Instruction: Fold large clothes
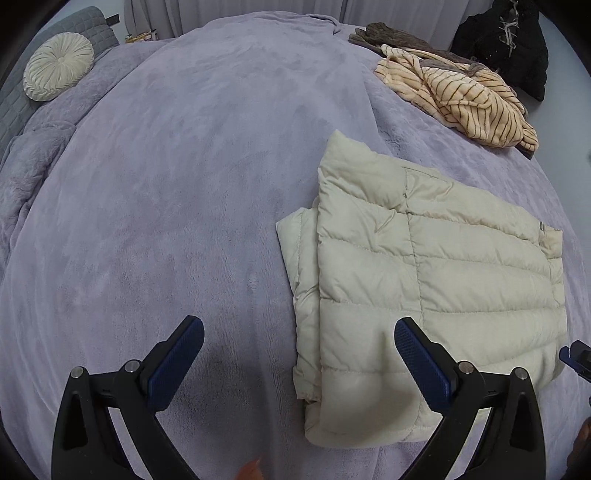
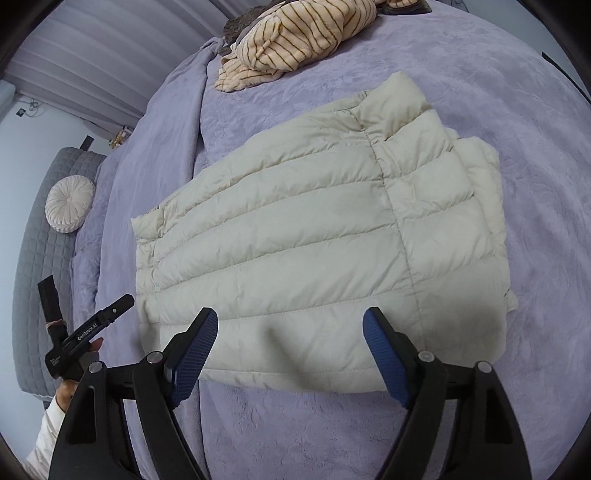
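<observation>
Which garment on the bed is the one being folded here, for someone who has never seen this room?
On the lilac bedspread, look just ahead of both open grippers, nearer than the crumpled striped fleece at the far edge. It is the cream quilted puffer jacket, lying flat and folded into a rough rectangle, plain and unstriped.

A wide stretch of bare lilac bed (image 1: pixel 166 192) lies open to the left of the folded cream puffer jacket (image 1: pixel 424 273), reaching back to a round white cushion (image 1: pixel 58 71) by the grey headboard (image 1: pixel 79 26). A crumpled striped garment (image 1: pixel 465 103) and a dark heap (image 1: pixel 509 44) block the far right edge. Between jacket and striped garment runs a clear strip of blanket. Both grippers' fingers stand spread just above the jacket's near edge
</observation>
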Demonstrator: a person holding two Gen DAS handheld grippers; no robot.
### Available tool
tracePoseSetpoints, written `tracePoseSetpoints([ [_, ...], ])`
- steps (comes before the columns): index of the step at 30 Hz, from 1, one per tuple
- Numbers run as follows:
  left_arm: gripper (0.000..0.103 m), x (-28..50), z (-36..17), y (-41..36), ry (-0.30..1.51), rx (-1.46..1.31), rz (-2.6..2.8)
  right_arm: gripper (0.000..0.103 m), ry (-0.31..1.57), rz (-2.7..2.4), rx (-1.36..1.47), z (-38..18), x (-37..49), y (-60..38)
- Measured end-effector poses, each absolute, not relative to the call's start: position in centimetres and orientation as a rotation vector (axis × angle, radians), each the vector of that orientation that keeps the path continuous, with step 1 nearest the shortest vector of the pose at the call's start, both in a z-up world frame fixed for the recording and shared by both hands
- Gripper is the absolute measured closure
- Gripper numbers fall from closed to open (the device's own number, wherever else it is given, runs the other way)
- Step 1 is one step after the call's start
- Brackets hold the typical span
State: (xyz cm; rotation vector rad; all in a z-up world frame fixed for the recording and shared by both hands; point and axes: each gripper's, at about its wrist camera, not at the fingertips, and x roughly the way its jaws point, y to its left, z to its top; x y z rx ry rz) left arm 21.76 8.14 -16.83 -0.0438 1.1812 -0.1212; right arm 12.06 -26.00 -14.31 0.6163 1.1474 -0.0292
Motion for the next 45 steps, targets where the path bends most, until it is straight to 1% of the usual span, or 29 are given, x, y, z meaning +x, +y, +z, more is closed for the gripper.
tracePoseSetpoints([
  [2,0.0,21.4,-17.1,9.1,1.197,-0.083,-0.138,0.01,1.156,-0.026,0.605,-14.4,12.0,-25.1],
  [3,0.0,21.2,-17.3,9.6,1.209,-0.103,-0.146,0.001,1.16,-0.019,0.599,-14.4,12.0,-24.5],
  [4,0.0,21.0,-17.5,10.1,1.218,-0.114,-0.148,0.0,1.165,-0.008,0.591,-14.4,12.0,-24.0],
  [8,0.0,20.4,-18.5,11.6,1.242,-0.125,-0.14,0.0,1.186,0.028,0.536,-14.1,12.2,-21.9],
  [14,0.0,20.3,-19.9,13.4,1.272,-0.213,-0.125,0.0,1.215,0.072,0.462,-13.7,13.4,-19.0],
  [21,0.0,20.3,-20.9,15.7,1.289,-0.372,-0.177,0.0,1.24,0.186,0.503,-13.9,14.4,-15.3],
  [26,0.0,21.0,-20.8,15.8,1.282,-0.471,-0.289,0.001,1.226,0.16,0.346,-13.1,15.8,-13.5],
  [27,0.0,21.3,-20.8,15.6,1.28,-0.488,-0.313,0.008,1.219,0.165,0.334,-12.9,16.2,-13.6],
  [28,0.0,21.6,-20.9,15.4,1.279,-0.506,-0.337,0.023,1.217,0.168,0.329,-12.8,16.7,-13.5],
  [29,0.0,22.0,-20.9,14.9,1.283,-0.531,-0.368,0.033,1.221,0.163,0.325,-12.7,17.2,-13.5],
  [30,0.0,22.4,-21.1,14.7,1.29,-0.557,-0.395,0.058,1.229,0.155,0.321,-12.9,17.6,-13.4],
  [31,0.0,22.8,-21.3,14.3,1.295,-0.577,-0.412,0.073,1.24,0.146,0.314,-13.1,17.9,-13.4],
  [37,0.0,24.9,-22.1,11.5,1.318,-0.579,-0.532,0.074,1.235,0.079,0.289,-14.6,19.2,-14.9],
  [42,0.0,26.6,-23.4,9.8,1.348,-0.541,-0.549,0.075,1.279,0.079,0.355,-18.6,20.6,-16.5],
  [45,0.0,27.4,-24.3,10.1,1.359,-0.581,-0.548,0.077,1.291,0.095,0.388,-20.4,21.0,-17.3],
])
